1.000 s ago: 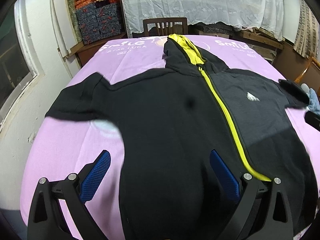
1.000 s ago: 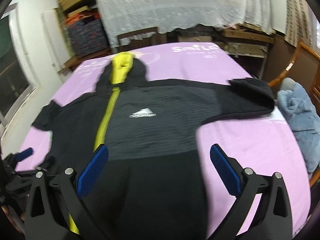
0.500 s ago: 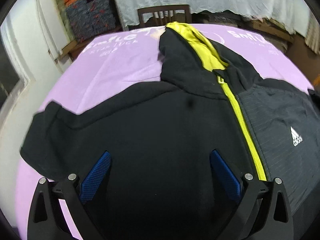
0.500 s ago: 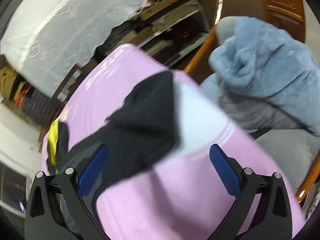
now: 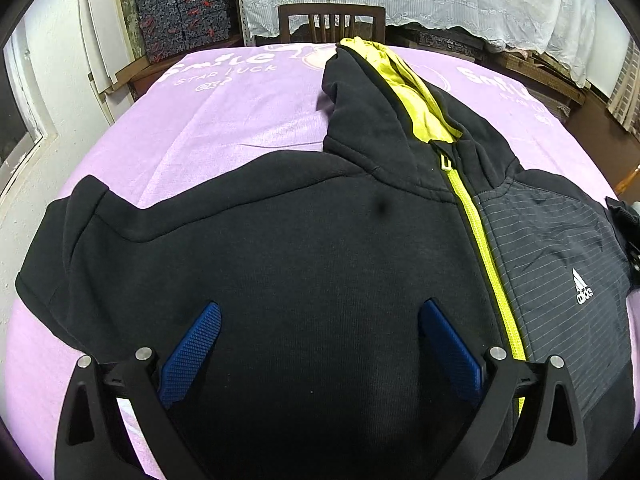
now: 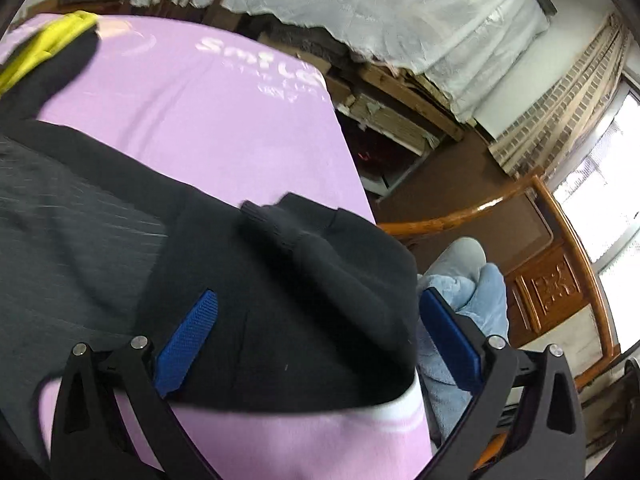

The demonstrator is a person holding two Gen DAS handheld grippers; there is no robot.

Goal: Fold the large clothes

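A black zip hoodie [image 5: 304, 248] with a yellow-green zipper [image 5: 486, 264] and hood lining lies spread face up on the purple table cover [image 5: 224, 120]. My left gripper [image 5: 320, 344] hovers open over the hoodie's chest, left of the zipper, nothing between its blue pads [image 5: 192, 352]. In the right wrist view my right gripper [image 6: 318, 344] is open above the hoodie's right sleeve [image 6: 312, 304], which lies bunched with its ribbed cuff [image 6: 272, 224] turned inward at the table's right edge. The purple cover [image 6: 224, 120] shows behind the sleeve.
A wooden chair [image 5: 332, 22] stands at the table's far end, under white lace drapes. Stacked patterned boxes [image 5: 184, 8] sit at the back left. Right of the table is a wooden armchair [image 6: 560, 272] holding a light blue fluffy blanket [image 6: 476, 296].
My left gripper moved forward from the hoodie's hem to its chest. My right gripper swung right to the sleeve at the table edge and now sits lower over it.
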